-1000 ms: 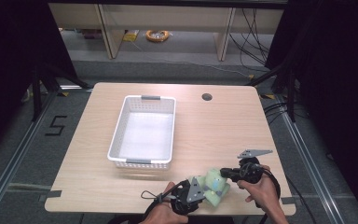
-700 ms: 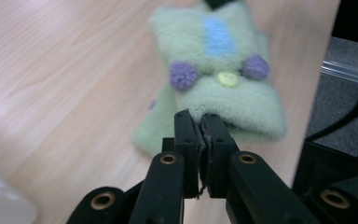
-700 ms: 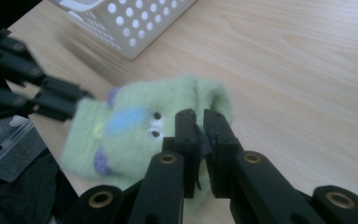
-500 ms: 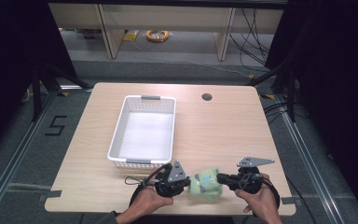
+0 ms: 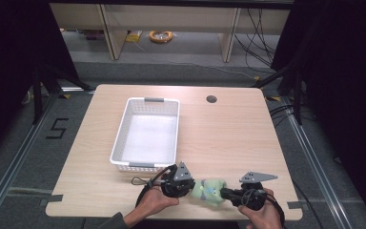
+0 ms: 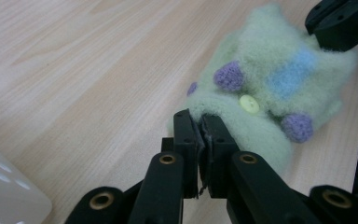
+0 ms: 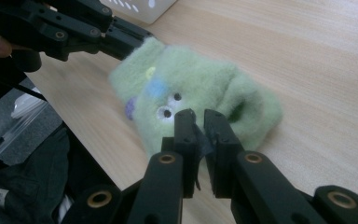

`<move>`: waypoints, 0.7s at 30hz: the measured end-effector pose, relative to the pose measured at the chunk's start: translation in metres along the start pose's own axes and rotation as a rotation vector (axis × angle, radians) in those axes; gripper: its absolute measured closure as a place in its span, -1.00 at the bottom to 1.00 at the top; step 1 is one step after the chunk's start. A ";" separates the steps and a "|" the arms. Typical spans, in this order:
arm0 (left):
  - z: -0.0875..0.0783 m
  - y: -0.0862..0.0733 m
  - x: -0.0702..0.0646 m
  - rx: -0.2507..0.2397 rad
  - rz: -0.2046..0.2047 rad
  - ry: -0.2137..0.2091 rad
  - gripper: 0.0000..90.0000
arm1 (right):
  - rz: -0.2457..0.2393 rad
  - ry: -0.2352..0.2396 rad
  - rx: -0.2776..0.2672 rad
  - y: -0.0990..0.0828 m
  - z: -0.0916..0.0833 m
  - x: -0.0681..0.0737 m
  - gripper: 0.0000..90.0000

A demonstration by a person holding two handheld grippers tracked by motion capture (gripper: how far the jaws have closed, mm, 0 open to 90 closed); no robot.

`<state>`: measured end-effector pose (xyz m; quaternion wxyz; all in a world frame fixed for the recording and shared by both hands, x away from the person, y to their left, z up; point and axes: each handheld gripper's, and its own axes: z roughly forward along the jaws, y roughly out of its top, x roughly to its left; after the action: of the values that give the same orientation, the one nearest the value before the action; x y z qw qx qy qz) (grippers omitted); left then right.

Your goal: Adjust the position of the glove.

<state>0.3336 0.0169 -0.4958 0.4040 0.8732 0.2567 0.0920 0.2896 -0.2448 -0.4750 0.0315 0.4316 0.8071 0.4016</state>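
2 grippers pinch 1 fuzzy green sock between them at the near edge of the wooden table (image 5: 228, 138). The left gripper (image 5: 187, 185) has its jaws drawn almost fully together on a fold at the sock's (image 5: 209, 191) open end, with only that thin edge of fabric between the pads, as the left gripper view shows just ahead of its fingertips (image 6: 199, 126). The right gripper (image 5: 225, 192) is closed just as tightly, and in the right gripper view (image 7: 196, 122) a bit of the sock (image 7: 191, 102) sits nipped between its pads.

The sock (image 6: 265, 88) stretches from 1 tool to the other, resting on the tabletop. It carries purple knobs, a pale blue patch, a yellow-green button and 2 small toy eyes. Each gripper sits in 1 of the person's hands, which come in from the near side.

Beyond the left gripper, up the table and slightly to its left, stands a white perforated basket (image 5: 119, 138), well apart from the sock. 1 round cable hole (image 5: 211, 99) lies far beyond both tools near the table's far edge.
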 end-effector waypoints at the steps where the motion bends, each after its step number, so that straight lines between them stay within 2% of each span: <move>1: -0.001 0.000 0.000 0.004 0.001 0.001 0.90 | -0.007 -0.003 0.002 -0.001 0.000 0.002 0.86; 3: -0.001 0.000 0.001 -0.004 0.014 0.001 0.87 | -0.015 -0.018 0.008 -0.003 0.000 0.003 0.83; 4: 0.000 -0.001 0.001 -0.004 -0.011 0.002 0.85 | -0.012 -0.018 0.014 -0.004 0.000 0.002 0.80; 5: 0.000 -0.001 0.002 -0.006 -0.010 0.006 0.83 | 0.018 -0.015 0.024 -0.005 0.000 0.005 0.77; 6: 0.001 -0.002 0.004 -0.001 -0.013 0.012 0.80 | -0.011 -0.026 0.014 -0.005 -0.001 0.003 0.73; 8: 0.001 -0.003 0.005 -0.007 -0.034 0.008 0.69 | -0.017 -0.020 0.017 -0.005 -0.002 0.004 0.68; 9: 0.000 -0.003 0.007 0.005 -0.026 0.006 0.62 | -0.017 -0.017 0.020 -0.005 -0.002 0.004 0.64; 10: 0.000 -0.005 0.007 -0.005 -0.065 -0.008 0.55 | -0.006 -0.023 0.021 -0.005 -0.004 0.005 0.59; 11: -0.002 -0.005 0.008 0.003 -0.048 0.007 0.55 | -0.017 -0.022 0.002 -0.004 -0.006 0.003 0.53; 12: -0.004 -0.006 0.007 -0.004 -0.066 -0.003 0.53 | 0.007 -0.031 0.004 -0.003 -0.008 0.004 0.49; 13: -0.007 -0.007 0.007 -0.004 -0.064 0.004 0.50 | -0.017 -0.046 -0.015 -0.001 -0.011 0.001 0.46; 14: -0.010 -0.008 0.007 -0.004 -0.059 0.015 0.47 | 0.020 -0.045 -0.021 0.000 -0.014 0.002 0.42; 16: -0.014 -0.009 0.002 -0.019 -0.086 -0.013 0.42 | -0.002 -0.072 -0.050 0.002 -0.018 -0.004 0.34; 17: -0.017 -0.009 0.003 -0.018 -0.069 0.003 0.41 | -0.005 -0.076 -0.070 0.003 -0.019 -0.007 0.30; 18: -0.020 -0.008 0.002 -0.018 -0.054 0.003 0.40 | 0.007 -0.065 -0.058 0.004 -0.021 -0.008 0.26; 20: -0.023 -0.008 0.001 -0.022 -0.075 -0.007 0.33 | 0.012 -0.092 -0.075 0.006 -0.021 -0.012 0.16; 21: -0.024 -0.008 0.000 -0.022 -0.102 -0.011 0.30 | 0.042 -0.084 -0.058 0.007 -0.021 -0.010 0.11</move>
<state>0.3221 0.0373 -0.4858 0.4191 0.8549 0.2977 0.0693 0.2926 -0.2630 -0.4593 0.0694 0.4639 0.7838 0.4071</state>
